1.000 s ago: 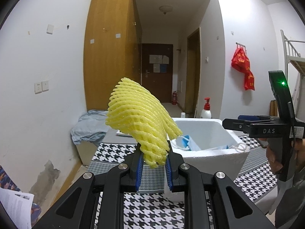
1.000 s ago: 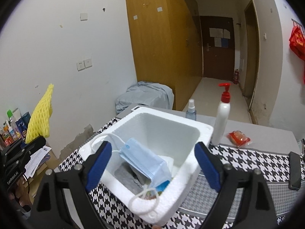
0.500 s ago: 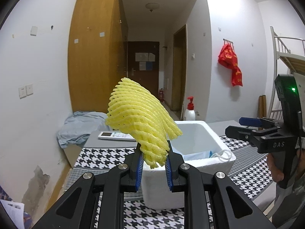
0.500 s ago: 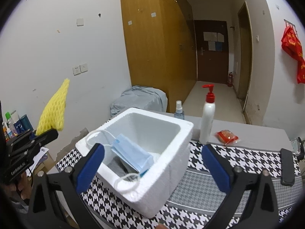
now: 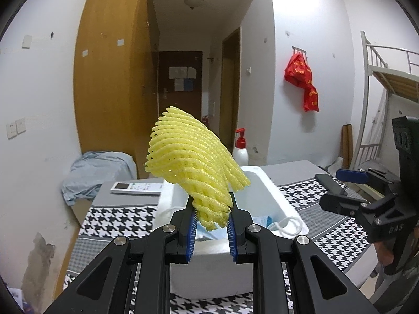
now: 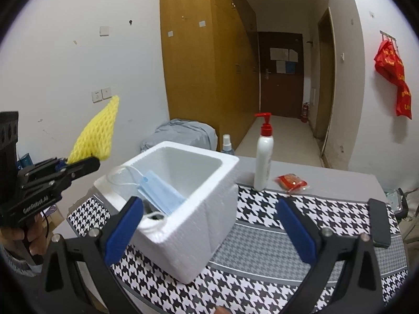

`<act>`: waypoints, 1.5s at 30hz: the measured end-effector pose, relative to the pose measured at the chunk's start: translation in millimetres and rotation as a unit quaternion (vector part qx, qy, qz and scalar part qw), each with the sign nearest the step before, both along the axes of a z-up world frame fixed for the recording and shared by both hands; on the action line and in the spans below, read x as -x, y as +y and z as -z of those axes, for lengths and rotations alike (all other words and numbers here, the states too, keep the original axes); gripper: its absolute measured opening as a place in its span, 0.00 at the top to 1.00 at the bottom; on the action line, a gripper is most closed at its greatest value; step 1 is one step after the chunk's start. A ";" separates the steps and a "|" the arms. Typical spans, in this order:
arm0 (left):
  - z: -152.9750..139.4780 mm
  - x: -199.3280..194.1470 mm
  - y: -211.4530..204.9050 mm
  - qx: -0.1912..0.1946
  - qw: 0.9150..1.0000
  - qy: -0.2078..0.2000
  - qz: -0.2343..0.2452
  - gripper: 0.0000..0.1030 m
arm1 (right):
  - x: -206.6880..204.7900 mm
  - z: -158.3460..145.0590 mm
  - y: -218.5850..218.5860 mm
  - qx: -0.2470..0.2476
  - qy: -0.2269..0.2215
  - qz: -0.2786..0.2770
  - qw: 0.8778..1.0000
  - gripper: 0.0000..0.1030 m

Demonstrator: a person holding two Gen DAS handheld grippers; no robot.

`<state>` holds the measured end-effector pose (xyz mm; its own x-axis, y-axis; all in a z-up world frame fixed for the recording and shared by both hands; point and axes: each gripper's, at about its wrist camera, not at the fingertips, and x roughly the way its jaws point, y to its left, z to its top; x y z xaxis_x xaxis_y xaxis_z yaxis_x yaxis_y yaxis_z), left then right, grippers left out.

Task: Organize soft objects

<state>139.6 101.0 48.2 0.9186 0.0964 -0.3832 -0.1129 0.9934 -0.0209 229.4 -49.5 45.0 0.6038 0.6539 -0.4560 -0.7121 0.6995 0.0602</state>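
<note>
Left claw (image 5: 211, 225) short of box rim (image 5: 277, 191)

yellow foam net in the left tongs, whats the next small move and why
Probably carry the yellow foam net forward over the opening of the white foam box, then lower it before letting go. The left tongs pinch its bottom end, and from the right wrist view it sits short of the box's near rim. Blue face masks already lie inside, so the box seems the collecting spot.

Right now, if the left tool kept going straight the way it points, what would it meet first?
Most likely the white foam box directly ahead and below; the left tool, shut on the yellow foam net, points at its near wall or opening. Depth is unclear.
</note>
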 end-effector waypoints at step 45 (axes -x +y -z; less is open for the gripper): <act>-1.2 -42.3 -14.3 -0.012 1.000 0.010 -0.017 0.01 | -13.6 15.3 -51.7 -0.014 0.034 0.068 0.997 0.00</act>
